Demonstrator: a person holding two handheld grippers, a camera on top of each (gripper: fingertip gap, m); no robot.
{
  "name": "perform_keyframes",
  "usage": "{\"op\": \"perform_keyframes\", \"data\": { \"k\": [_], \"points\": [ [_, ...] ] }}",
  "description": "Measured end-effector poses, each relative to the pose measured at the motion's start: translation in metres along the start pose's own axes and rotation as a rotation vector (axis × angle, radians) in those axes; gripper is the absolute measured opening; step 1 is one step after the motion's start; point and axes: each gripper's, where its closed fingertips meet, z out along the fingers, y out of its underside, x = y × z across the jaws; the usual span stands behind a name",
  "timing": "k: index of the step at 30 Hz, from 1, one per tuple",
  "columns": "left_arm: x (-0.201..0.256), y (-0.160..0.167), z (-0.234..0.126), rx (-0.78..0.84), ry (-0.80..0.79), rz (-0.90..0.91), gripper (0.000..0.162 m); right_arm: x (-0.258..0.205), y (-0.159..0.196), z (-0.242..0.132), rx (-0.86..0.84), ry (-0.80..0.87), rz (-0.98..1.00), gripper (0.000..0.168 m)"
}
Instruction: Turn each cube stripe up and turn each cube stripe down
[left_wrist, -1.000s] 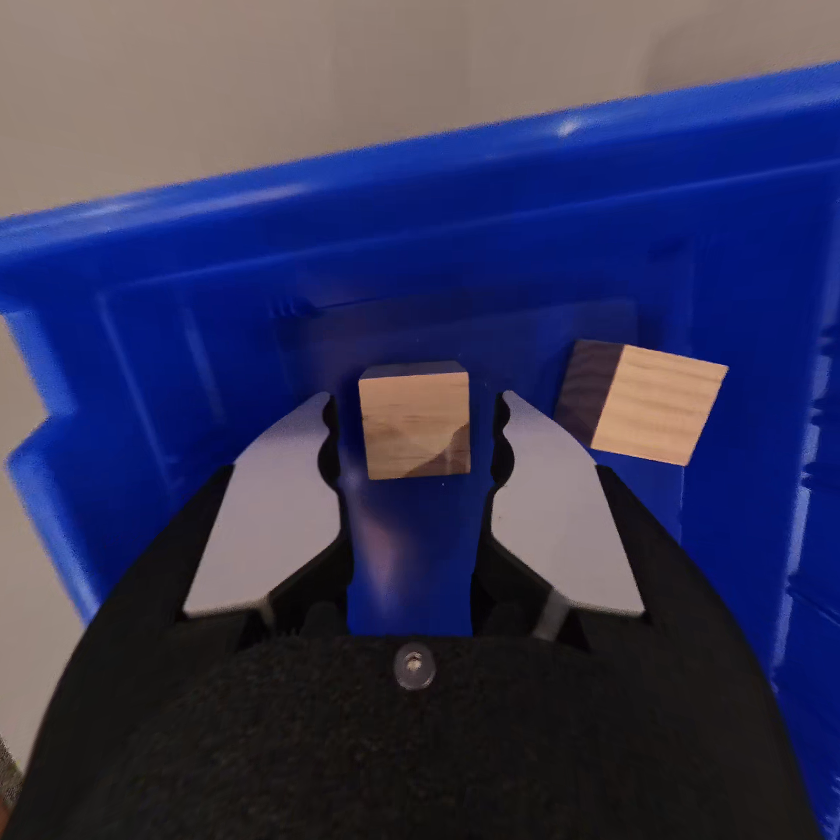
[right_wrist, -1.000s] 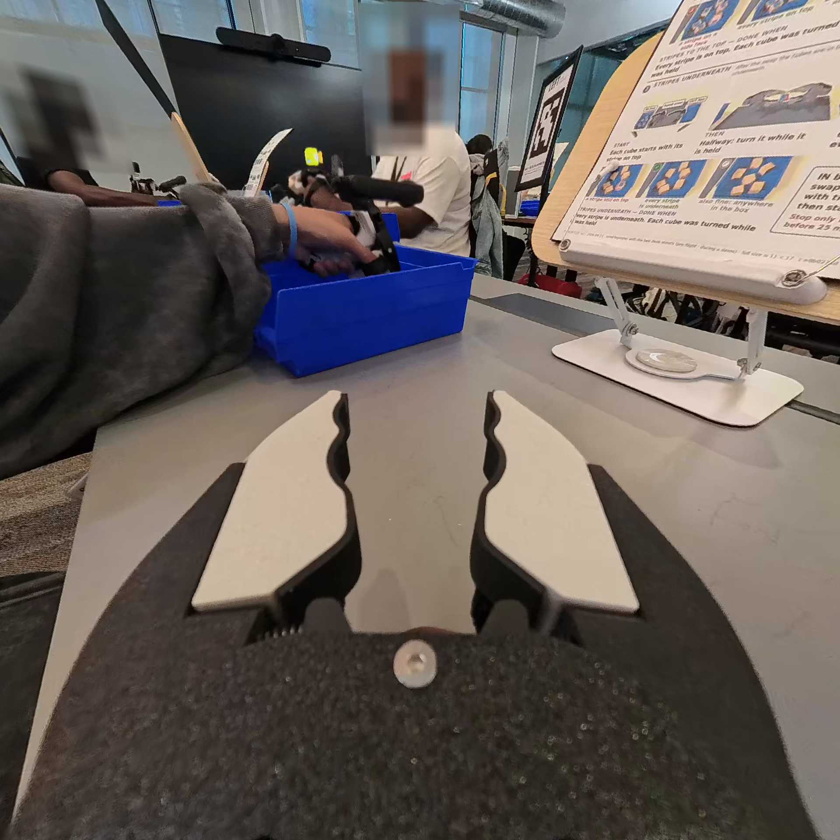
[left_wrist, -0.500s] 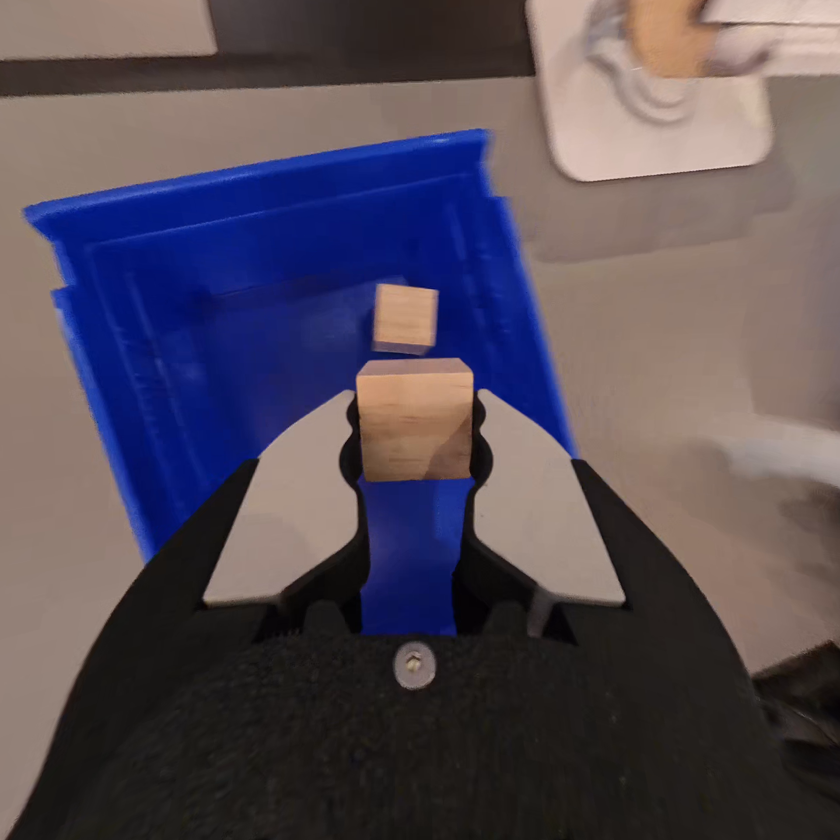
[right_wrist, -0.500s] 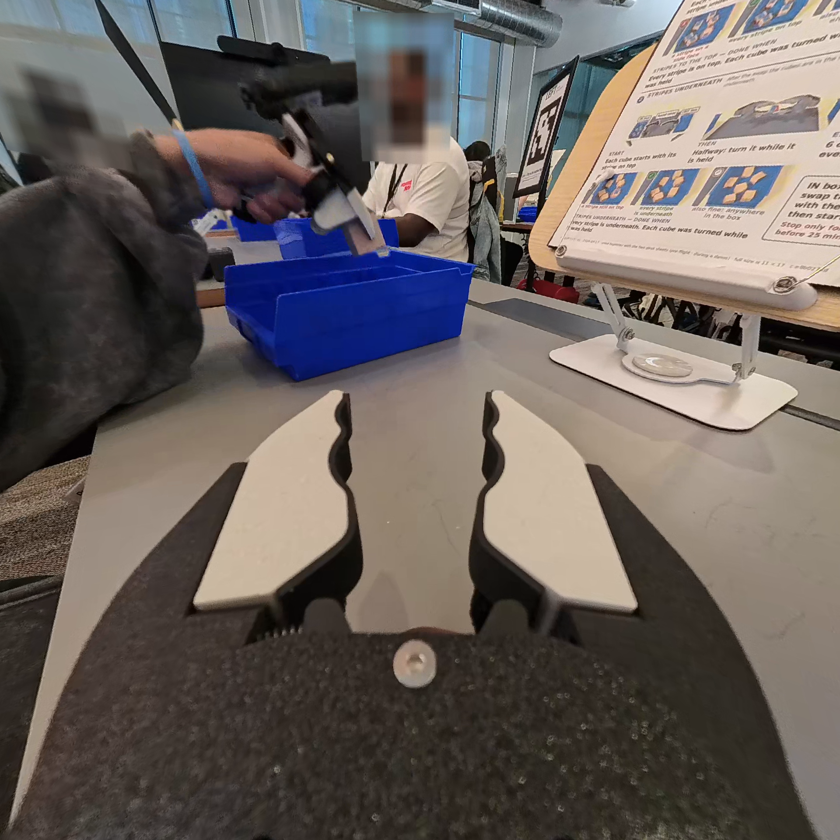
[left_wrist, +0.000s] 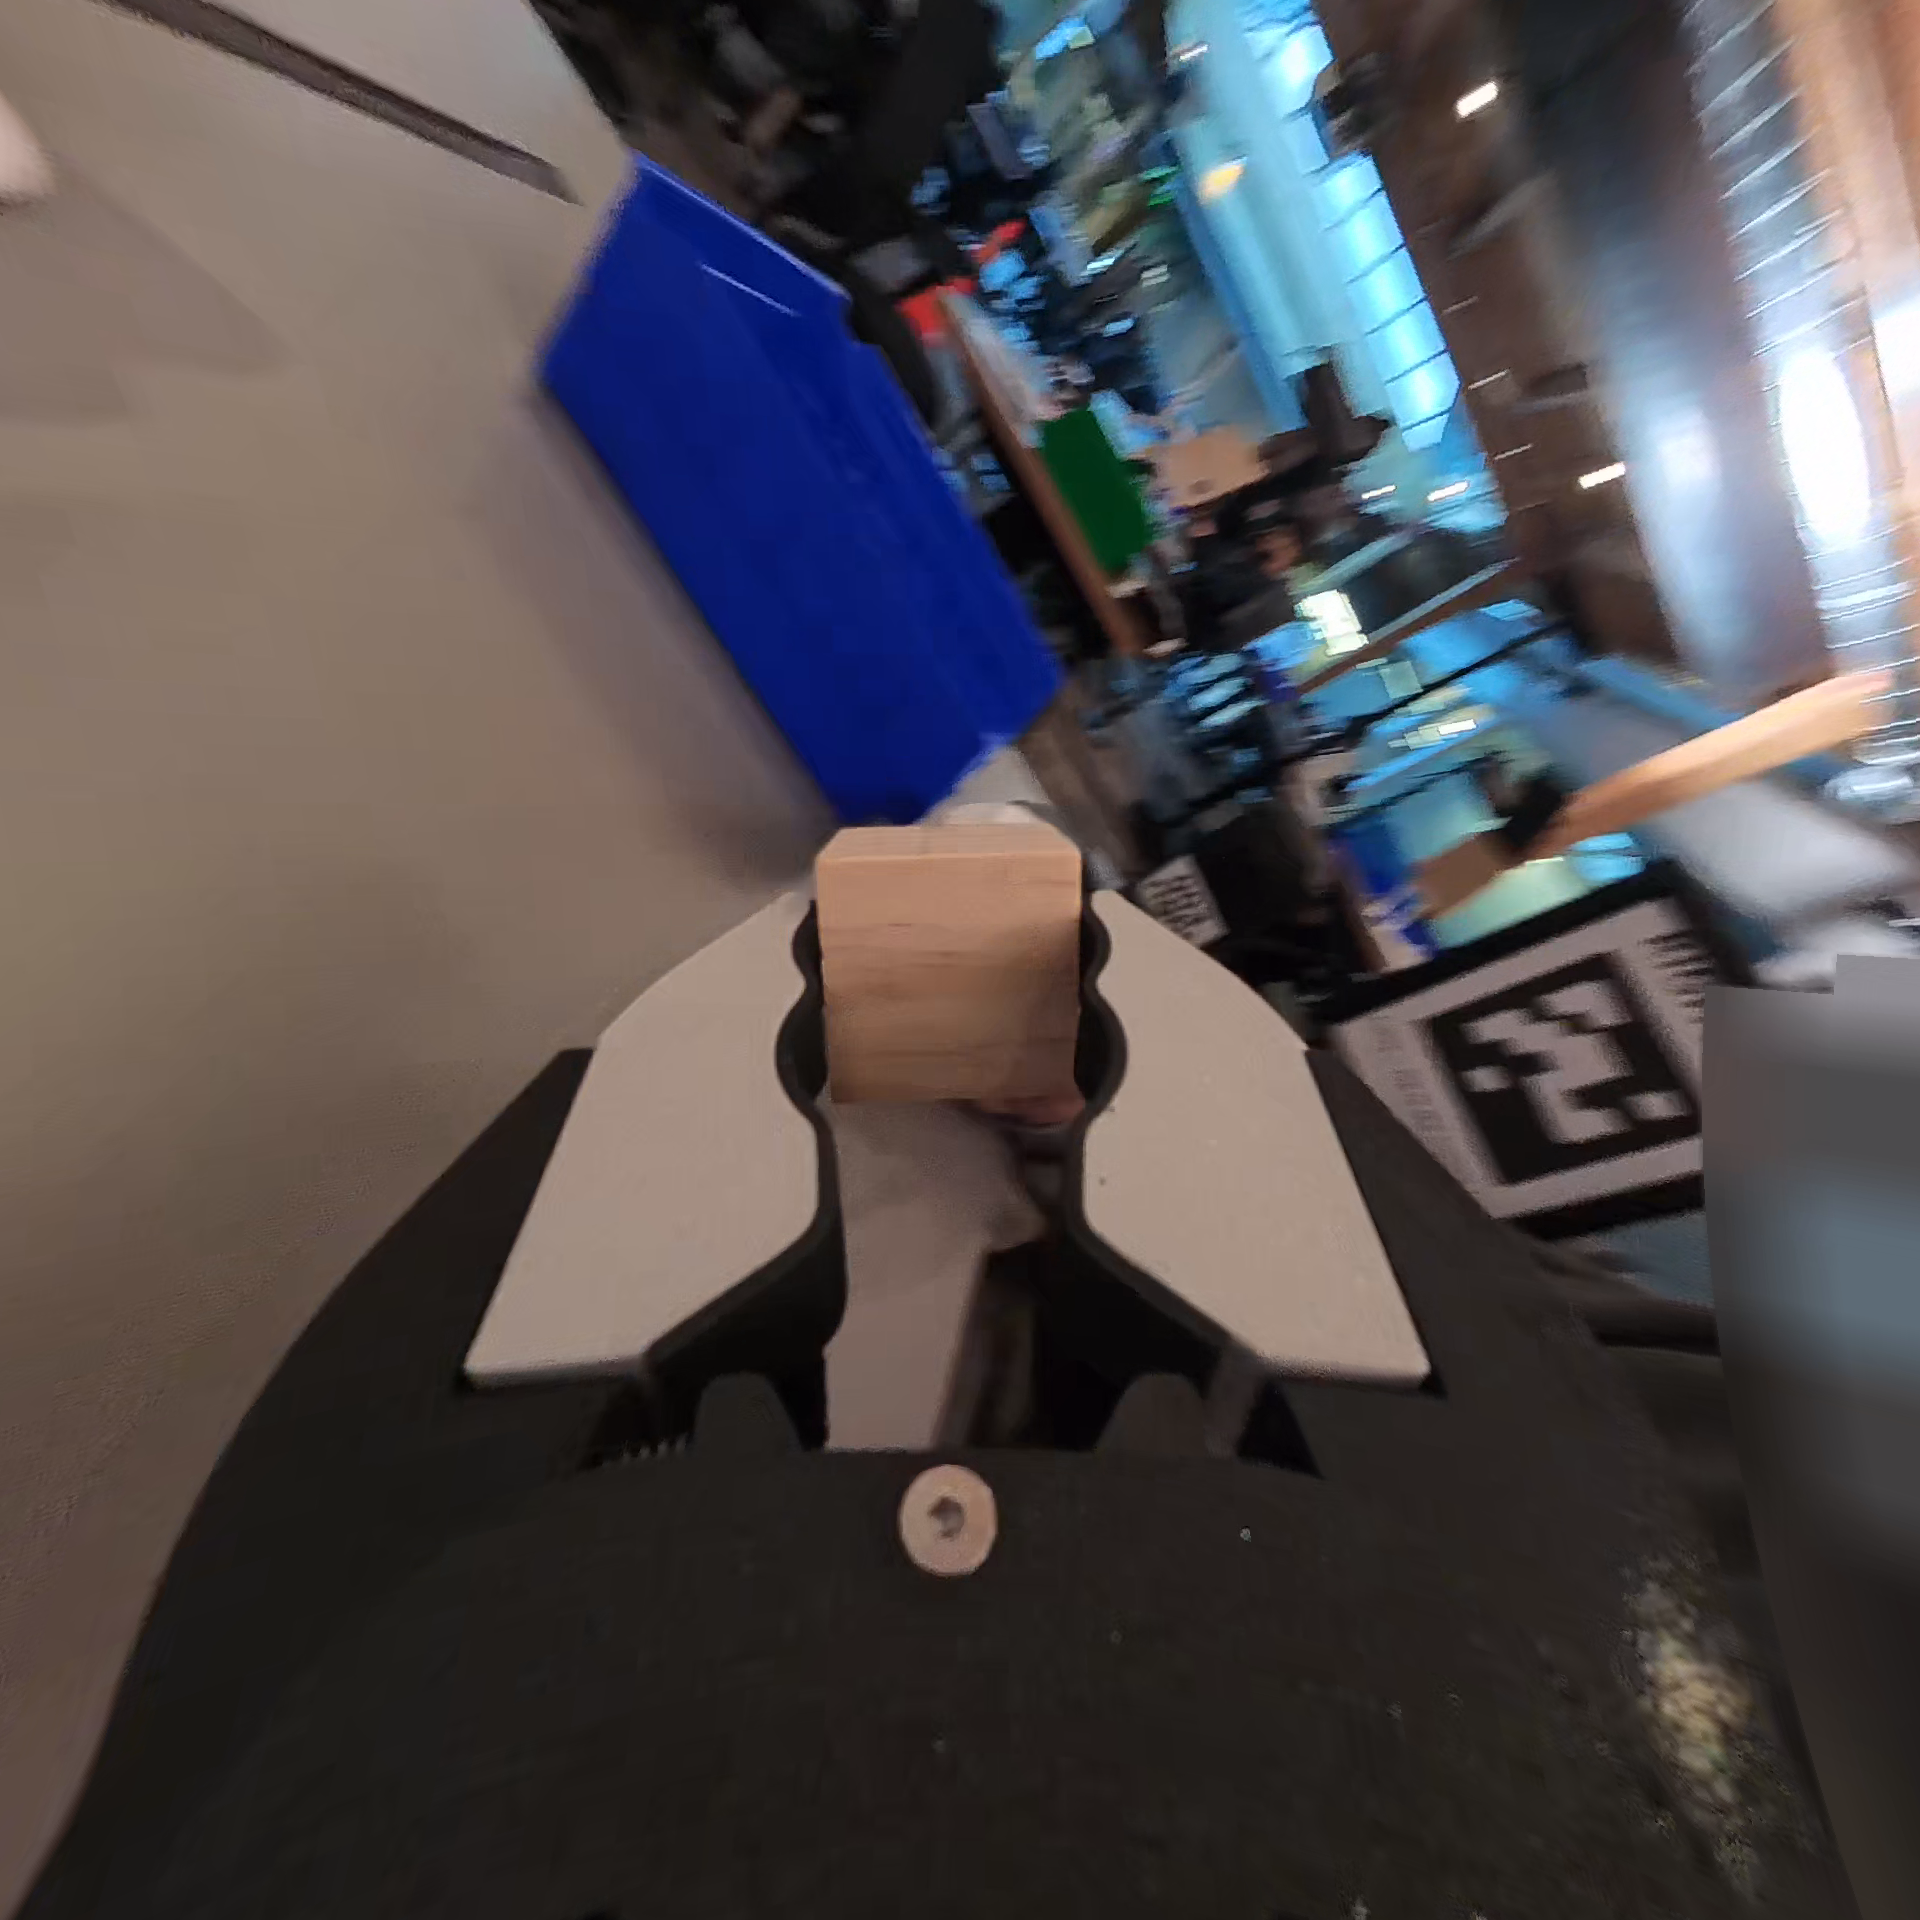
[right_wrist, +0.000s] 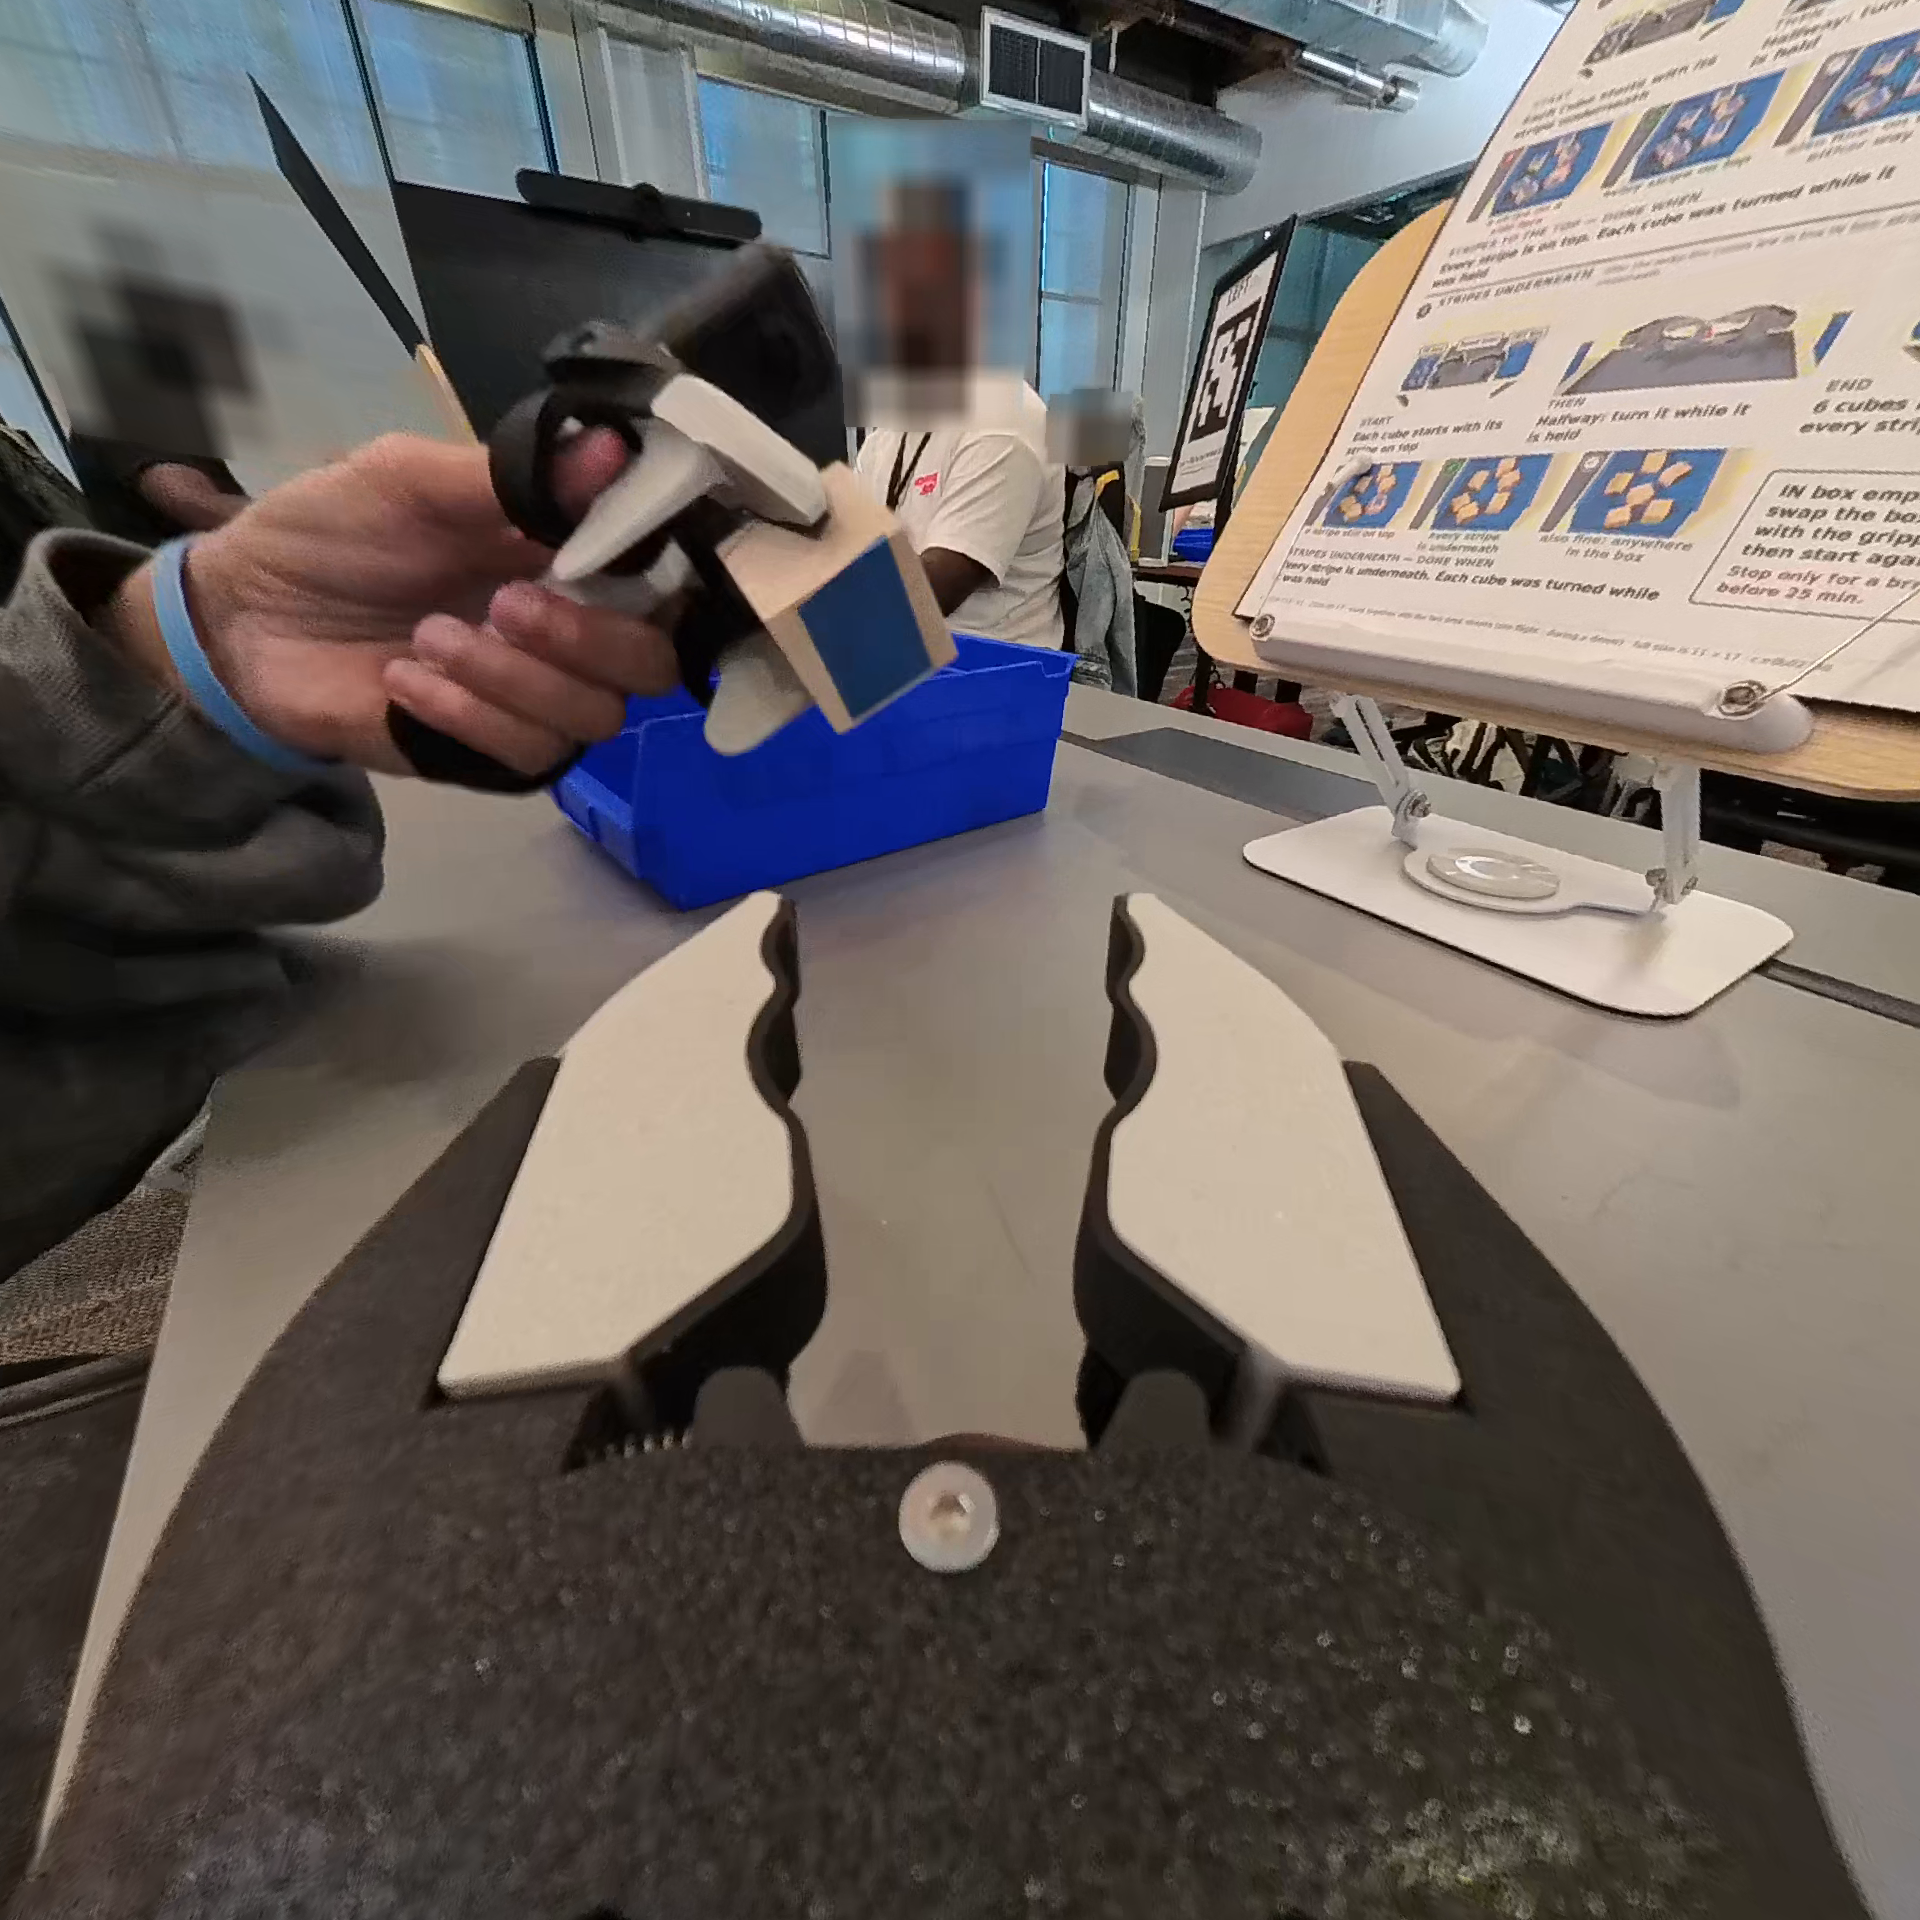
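Observation:
My left gripper (left_wrist: 951, 940) is shut on a wooden cube (left_wrist: 948, 977), held in the air and rolled on its side. In the right wrist view the same gripper (right_wrist: 769, 603) holds the cube (right_wrist: 862, 623) above the blue bin (right_wrist: 831, 790), with the cube's blue stripe face turned toward the camera. The blue bin (left_wrist: 790, 499) shows tilted in the left wrist view; its inside is hidden. My right gripper (right_wrist: 951, 935) is open and empty, low over the grey table (right_wrist: 935, 1039), in front of the bin.
A white stand (right_wrist: 1517, 904) with an instruction board (right_wrist: 1621, 395) stands at the right of the table. A person's hand and grey sleeve (right_wrist: 156, 831) reach in from the left. People sit at tables behind. A black-and-white marker sign (left_wrist: 1558, 1081) shows in the left wrist view.
My left gripper closed on a cube in the bin, lifted it out and rolled over with it, so the stripe face now faces sideways. The right gripper has stayed still and open.

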Motion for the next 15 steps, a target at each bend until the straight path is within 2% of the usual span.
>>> {"op": "perform_keyframes", "data": {
  "k": [4,6,11,15],
  "points": [
    [0.013,0.014,0.026,0.011,0.242,-0.229,0.044,-0.010,-0.006,0.000,0.030,-0.044,-0.038,0.061],
    [0.011,0.021,0.034,-0.010,0.275,-0.274,0.044,-0.015,-0.007,0.001,0.031,-0.071,-0.062,0.065],
    [0.005,0.030,0.041,-0.015,0.302,-0.363,0.044,-0.014,-0.014,0.005,0.020,-0.112,-0.143,0.089],
    [0.007,0.030,0.040,-0.012,0.354,-0.427,0.044,-0.010,-0.030,0.019,0.001,-0.165,-0.182,0.090]
  ]
}}
